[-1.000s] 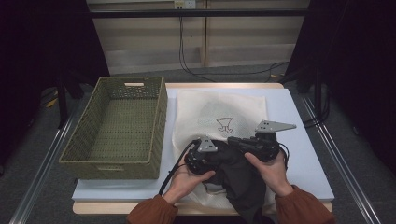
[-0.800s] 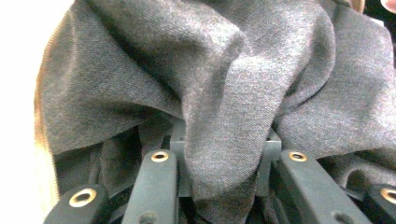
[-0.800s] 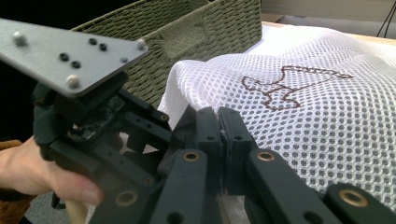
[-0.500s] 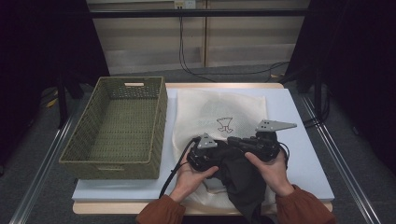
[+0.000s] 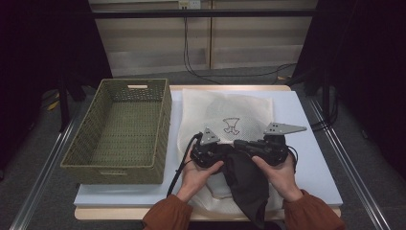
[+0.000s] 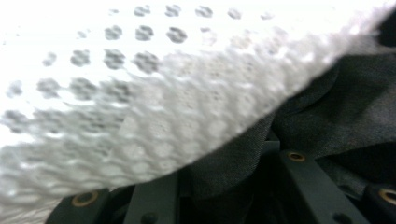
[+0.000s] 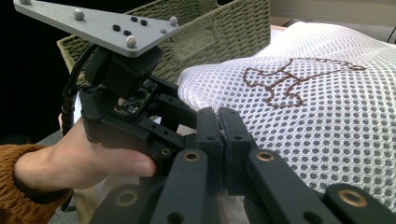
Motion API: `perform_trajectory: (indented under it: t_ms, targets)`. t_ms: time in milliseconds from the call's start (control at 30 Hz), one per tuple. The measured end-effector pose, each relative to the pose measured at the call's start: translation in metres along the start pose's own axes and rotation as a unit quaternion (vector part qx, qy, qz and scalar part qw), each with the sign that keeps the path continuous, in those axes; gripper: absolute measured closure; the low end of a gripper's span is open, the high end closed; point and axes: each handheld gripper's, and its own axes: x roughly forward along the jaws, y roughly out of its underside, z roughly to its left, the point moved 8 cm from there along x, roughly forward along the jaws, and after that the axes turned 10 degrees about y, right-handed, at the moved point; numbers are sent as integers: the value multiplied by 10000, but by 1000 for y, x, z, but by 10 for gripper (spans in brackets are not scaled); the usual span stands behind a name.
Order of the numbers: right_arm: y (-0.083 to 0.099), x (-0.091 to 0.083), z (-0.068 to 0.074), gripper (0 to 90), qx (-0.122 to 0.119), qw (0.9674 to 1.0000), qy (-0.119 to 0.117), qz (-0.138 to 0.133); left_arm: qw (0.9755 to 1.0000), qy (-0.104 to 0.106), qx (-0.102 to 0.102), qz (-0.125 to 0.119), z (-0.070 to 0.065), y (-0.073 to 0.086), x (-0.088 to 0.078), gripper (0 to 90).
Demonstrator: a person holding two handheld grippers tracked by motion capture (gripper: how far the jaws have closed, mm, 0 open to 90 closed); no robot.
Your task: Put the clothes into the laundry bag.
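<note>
- High view: on the counter (image 5: 316, 143), right of one green woven basket (image 5: 119, 129), lies one white mesh laundry bag (image 5: 225, 108). At its near edge the left gripper (image 5: 218, 155) and right gripper (image 5: 246, 148) meet over one dark grey cloth (image 5: 249, 184).
- Left gripper view: jaws partly apart, with dark cloth and white mesh between them; I cannot tell whether they pinch.
- Right gripper view: jaws clenched on the bag's edge, beside the basket.

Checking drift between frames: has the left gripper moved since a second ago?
Barely. The left gripper sits a touch farther from the wicker basket, toward the right gripper, its plate just left of the mesh bag's logo, as before.
</note>
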Motion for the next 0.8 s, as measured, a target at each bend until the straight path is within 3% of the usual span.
perform_trajectory:
  t_ms: [500, 600, 733, 767, 800]
  targets:
    - [-7, -6, 3, 885, -4, 9999, -16, -153, 9988, -281, -162, -360, 11, -21, 1, 705]
    - [-8, -7, 4, 885, -26, 9998, -33, -169, 9969, -624, -129, -459, 19, -24, 3, 706]
    - [-5, -4, 3, 885, -41, 9999, 21, -92, 9966, -724, -89, -381, 27, -22, 10, 704]
    - [-3, -2, 0, 885, -43, 10000, 46, -51, 9967, -782, -1, -225, 30, -17, 16, 701]
    - [0, -1, -2, 885, -6, 10000, 48, -17, 9975, -695, -33, -155, 31, -13, 20, 694]
